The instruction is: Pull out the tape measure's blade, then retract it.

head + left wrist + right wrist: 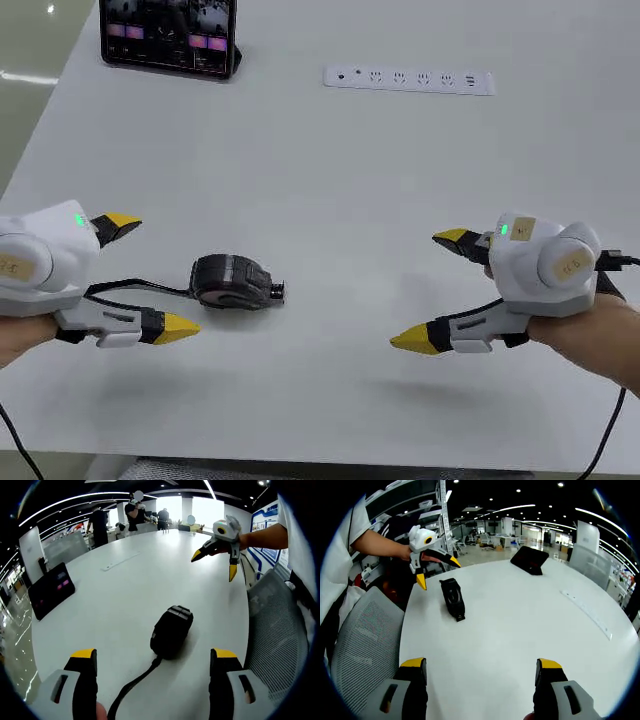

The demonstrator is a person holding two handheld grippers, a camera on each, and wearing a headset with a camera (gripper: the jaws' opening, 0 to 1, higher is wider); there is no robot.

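Head view puts the tape measure (232, 282) lying on its side on the white tabletop (330, 180), just ahead of the left hand-held gripper (150, 275). That gripper's jaws are spread wide, and it touches nothing. The right hand-held gripper (430, 290) is spread as well and hovers well apart from the case, on the side where the small blade tab appears to point.

The case's black strap (140, 287) trails back between the left jaws, so closing now would likely pinch the strap rather than the body. The case is loose on a smooth surface, so an off-centre squeeze could spin it or push it away. The tab looks tiny, and the right jaws could slip off it. A blade let go early would probably snap back hard.
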